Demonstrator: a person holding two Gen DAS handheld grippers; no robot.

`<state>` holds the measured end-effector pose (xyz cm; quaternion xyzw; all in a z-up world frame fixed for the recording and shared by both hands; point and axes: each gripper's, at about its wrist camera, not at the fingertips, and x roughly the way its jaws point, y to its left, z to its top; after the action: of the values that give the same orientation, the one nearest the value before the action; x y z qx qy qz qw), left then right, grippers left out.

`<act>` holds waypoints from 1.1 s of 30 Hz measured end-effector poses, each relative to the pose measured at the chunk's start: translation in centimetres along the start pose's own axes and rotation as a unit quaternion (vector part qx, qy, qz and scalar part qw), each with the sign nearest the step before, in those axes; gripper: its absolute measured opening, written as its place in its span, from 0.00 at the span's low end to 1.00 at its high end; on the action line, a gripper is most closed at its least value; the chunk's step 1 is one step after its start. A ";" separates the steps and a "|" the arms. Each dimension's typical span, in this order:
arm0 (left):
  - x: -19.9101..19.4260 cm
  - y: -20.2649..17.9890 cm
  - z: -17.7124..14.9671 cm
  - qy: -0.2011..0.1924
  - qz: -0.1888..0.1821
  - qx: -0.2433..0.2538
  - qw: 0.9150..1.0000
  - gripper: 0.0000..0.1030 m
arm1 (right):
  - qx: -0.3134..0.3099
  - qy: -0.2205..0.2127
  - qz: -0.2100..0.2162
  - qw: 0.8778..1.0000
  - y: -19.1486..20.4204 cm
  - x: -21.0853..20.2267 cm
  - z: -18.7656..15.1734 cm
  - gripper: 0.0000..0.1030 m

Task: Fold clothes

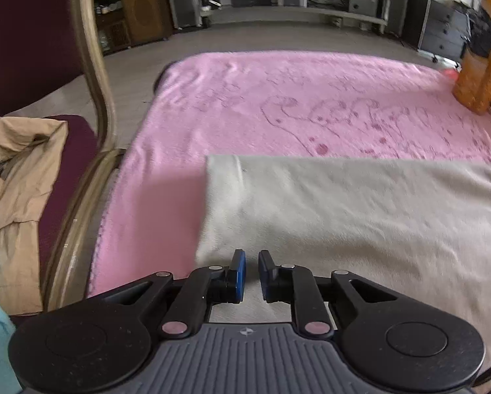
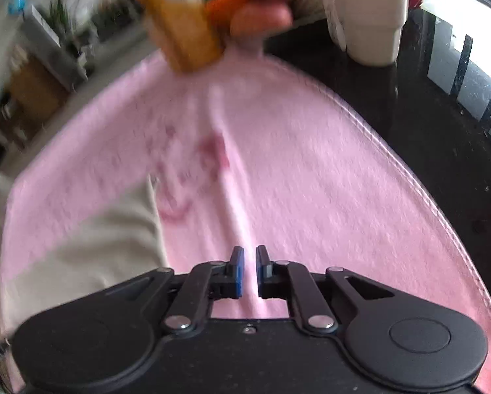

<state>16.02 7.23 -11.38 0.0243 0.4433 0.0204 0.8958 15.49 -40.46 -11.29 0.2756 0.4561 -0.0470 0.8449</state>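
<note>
The cream cloth (image 1: 360,216) lies flat on the pink blanket (image 1: 278,98) that covers the tabletop, close to the near edge. It looks already folded into a long rectangle. Its long axis runs left to right, along the near edge, and its left end shows a clean corner in the left wrist view.

The left tool (image 1: 252,274) hangs right over the cloth, near that left end. Its blue pads are drawn close, with only a narrow gap, and nothing is pinched between them. The right tool (image 2: 249,272) is over bare blanket, past the right end of the cloth (image 2: 91,249), which lies to its left. Its pads are also nearly together and hold nothing.

So the left tool is the nearer one; the right tool must travel leftward to reach the cloth. In my judgement the next fold would bring one short end over the other, so each tool should take a corner of the same short end. Both need to spread first.

An orange box (image 1: 478,62) stands at the far right corner of the blanket, well apart from the cloth. A tan garment (image 1: 19,177) waits on a chair (image 1: 94,65) left of the tabletop.
</note>
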 end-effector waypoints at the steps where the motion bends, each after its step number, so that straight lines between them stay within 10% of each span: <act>1: -0.5 0.4 0.2 -0.011 -0.007 -0.011 1.000 0.15 | 0.005 -0.015 0.024 1.000 0.3 -0.4 0.2 0.09; 7: -3.4 2.0 2.6 -0.095 -0.080 -0.046 0.991 0.15 | -0.028 -0.067 0.142 0.987 4.6 -0.7 1.9 0.09; 11: -1.1 1.1 3.8 -0.072 -0.088 -0.030 0.993 0.15 | -0.069 -0.053 0.165 0.982 7.4 1.4 2.3 0.09; 17: 2.8 -1.5 3.7 -0.032 -0.128 0.011 0.991 0.14 | -0.050 0.084 0.222 0.970 7.4 7.5 0.3 0.09; 21: 4.5 -0.6 3.7 -0.037 -0.071 0.003 0.997 0.14 | -0.057 0.147 0.230 0.960 7.1 10.8 -0.1 0.00; 26: 5.9 2.6 4.5 -0.052 0.010 -0.062 0.997 0.11 | 0.066 0.029 0.194 0.978 1.2 10.6 2.7 0.00; 29: 5.8 3.8 4.7 -0.059 0.088 -0.089 0.990 0.09 | 0.094 -0.070 0.090 0.989 -0.5 8.5 3.2 0.06; 33: 3.8 4.7 5.1 -0.054 0.085 -0.104 0.989 0.09 | 0.134 -0.115 0.077 0.981 -0.9 5.4 3.2 0.06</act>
<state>22.30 12.02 -10.99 -0.0303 0.3857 0.1416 0.9112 20.66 -41.94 -14.61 0.4133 0.3233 -0.0736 0.8481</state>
